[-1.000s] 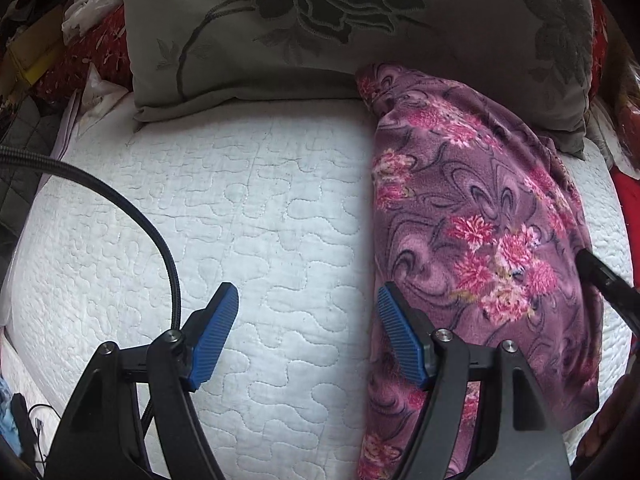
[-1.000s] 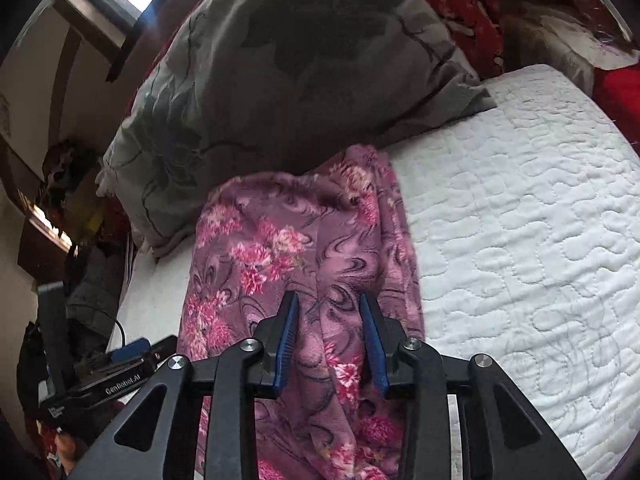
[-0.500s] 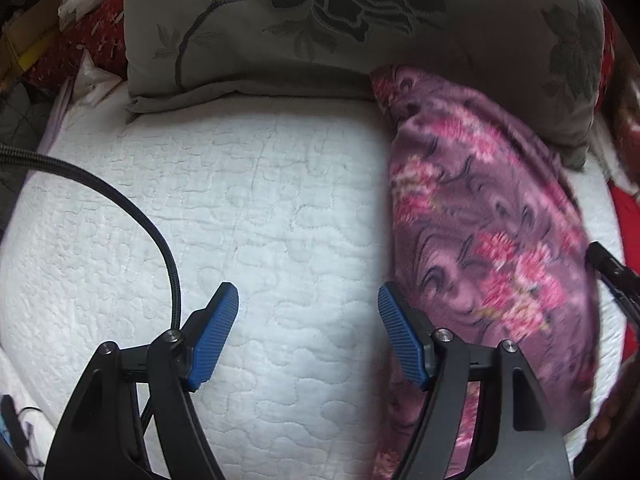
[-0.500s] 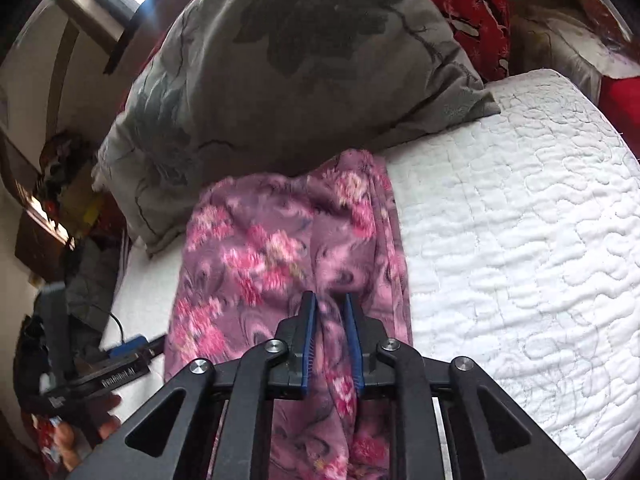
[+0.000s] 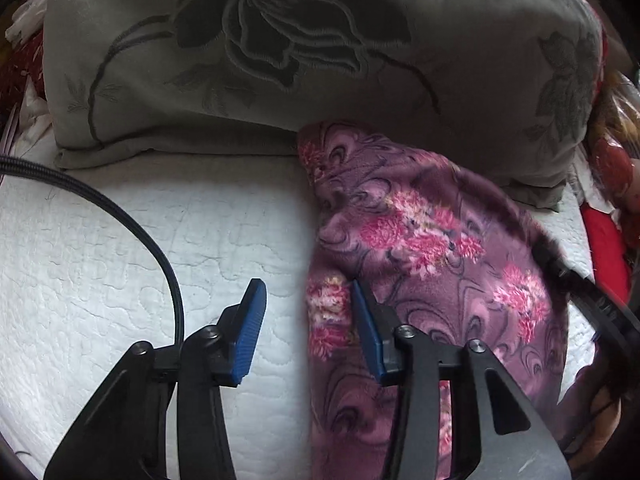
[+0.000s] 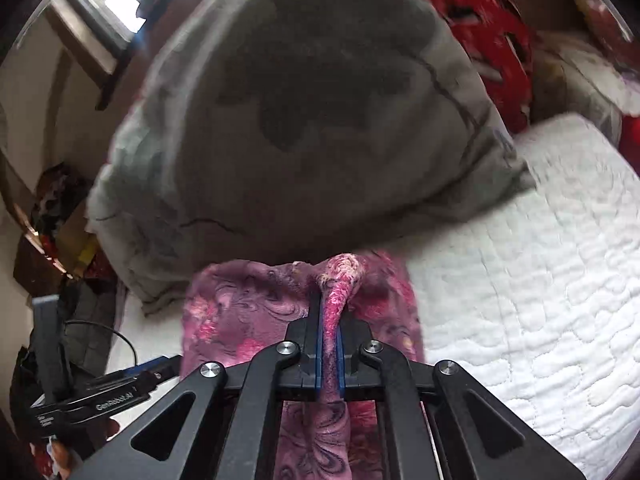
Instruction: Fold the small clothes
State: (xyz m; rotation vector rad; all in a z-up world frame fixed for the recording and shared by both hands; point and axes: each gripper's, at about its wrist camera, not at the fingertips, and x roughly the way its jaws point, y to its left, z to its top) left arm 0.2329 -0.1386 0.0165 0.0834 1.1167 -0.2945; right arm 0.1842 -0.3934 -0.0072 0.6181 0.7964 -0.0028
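A purple garment with pink flowers [image 5: 432, 248] lies on the white quilted bed, its far end against a grey pillow. My left gripper [image 5: 308, 320] is open; its right finger rests at the garment's left edge and its left finger is over bare quilt. In the right wrist view my right gripper [image 6: 329, 320] is shut on a pinched fold of the same garment [image 6: 240, 312], which bunches up between the blue pads and is lifted. The right gripper's body shows at the right edge of the left wrist view [image 5: 600, 312].
A large grey pillow with a dark flower pattern [image 5: 300, 48] stands at the head of the bed, also in the right wrist view [image 6: 312, 112]. White quilt [image 5: 140, 248] spreads to the left. Red fabric [image 6: 480, 20] and clutter lie beyond. A black cable [image 5: 120, 216] arcs over the quilt.
My right gripper closed on a fold of the garment and pulled it up. My left gripper moved forward toward the pillow, its fingers narrowed, and its right finger reached the garment's edge.
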